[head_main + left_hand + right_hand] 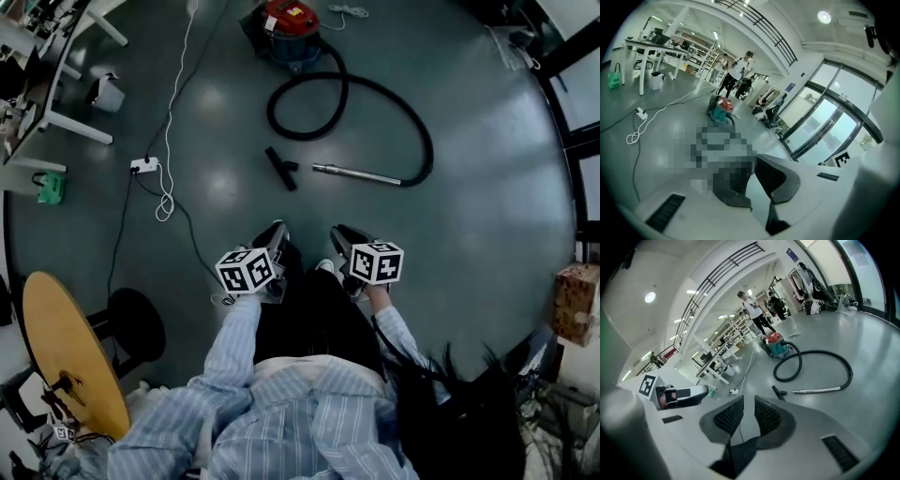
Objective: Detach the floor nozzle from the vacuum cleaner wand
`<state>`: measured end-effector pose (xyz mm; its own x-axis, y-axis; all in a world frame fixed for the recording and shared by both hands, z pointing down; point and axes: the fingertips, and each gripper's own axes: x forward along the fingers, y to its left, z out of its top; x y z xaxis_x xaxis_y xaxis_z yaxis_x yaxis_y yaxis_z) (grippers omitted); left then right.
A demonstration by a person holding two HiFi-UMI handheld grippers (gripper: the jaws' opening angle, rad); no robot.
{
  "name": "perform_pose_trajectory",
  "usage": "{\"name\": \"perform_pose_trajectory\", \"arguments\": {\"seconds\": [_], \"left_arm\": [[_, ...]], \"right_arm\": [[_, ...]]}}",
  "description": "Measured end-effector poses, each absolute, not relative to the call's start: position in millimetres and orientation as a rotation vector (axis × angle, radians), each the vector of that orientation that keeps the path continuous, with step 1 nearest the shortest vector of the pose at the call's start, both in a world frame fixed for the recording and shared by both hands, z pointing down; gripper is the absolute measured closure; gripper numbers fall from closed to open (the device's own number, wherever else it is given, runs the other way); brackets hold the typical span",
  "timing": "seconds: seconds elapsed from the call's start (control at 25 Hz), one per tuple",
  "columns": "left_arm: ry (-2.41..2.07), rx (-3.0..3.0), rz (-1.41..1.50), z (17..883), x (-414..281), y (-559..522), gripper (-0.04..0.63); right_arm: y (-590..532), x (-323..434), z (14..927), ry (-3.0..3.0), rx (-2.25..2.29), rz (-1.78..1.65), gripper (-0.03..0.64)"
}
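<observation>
1. Near left: round yellow wooden tabletop [66, 347], black round stool [136, 323] just beside its right edge.
2. Farther off on the left: white power strip [143, 165] on the grey floor [487, 225], thin white cable [178, 84] looping beside it and trailing away to the far side.
3. Left gripper [275, 229], white-bodied with a black-and-white marker cube, held up in front of the body by an arm in a pale blue striped sleeve [234, 342]. In the left gripper view [752, 161], dark ribbed pads all but together, nothing between them, one pad partly under a mosaic patch.
4. Black T-shaped plastic floor nozzle [281, 168] flat on the floor, well ahead of both grippers and off the wand. Just left of the tube's open end, bare floor between the two. Same gap plain in the right gripper view [778, 392].
5. Red drum-shaped vacuum cleaner canister [289, 28] far off, beyond the nozzle.
6. Right gripper [339, 232], same build, level with the left one. In the right gripper view [749, 404], jaws a narrow slit apart, holding nothing, only floor visible through the gap.
7. Silver metal vacuum wand [356, 174] lying on the floor, right end joined to a black ribbed hose [417, 122] arcing round and coiling back to the canister.
8. Far right, near the wall: brown cardboard box [574, 302].
</observation>
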<state>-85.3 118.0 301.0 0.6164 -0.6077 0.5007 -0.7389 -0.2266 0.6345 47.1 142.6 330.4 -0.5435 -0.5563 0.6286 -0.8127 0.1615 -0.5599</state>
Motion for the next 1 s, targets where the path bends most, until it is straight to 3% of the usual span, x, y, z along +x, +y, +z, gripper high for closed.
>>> {"name": "perform_pose_trajectory", "arguments": {"seconds": [0.6,1.0], "left_arm": [[-1.049,2.095,0.074,231,-154,210,0.569],[-1.03,2.129,0.137,232,-244,324,0.569]], "right_arm": [[197,-47,272,-2.29,1.215,1.122,0.541],[306,-141,264,-2.274,1.188,1.133,0.541]]}}
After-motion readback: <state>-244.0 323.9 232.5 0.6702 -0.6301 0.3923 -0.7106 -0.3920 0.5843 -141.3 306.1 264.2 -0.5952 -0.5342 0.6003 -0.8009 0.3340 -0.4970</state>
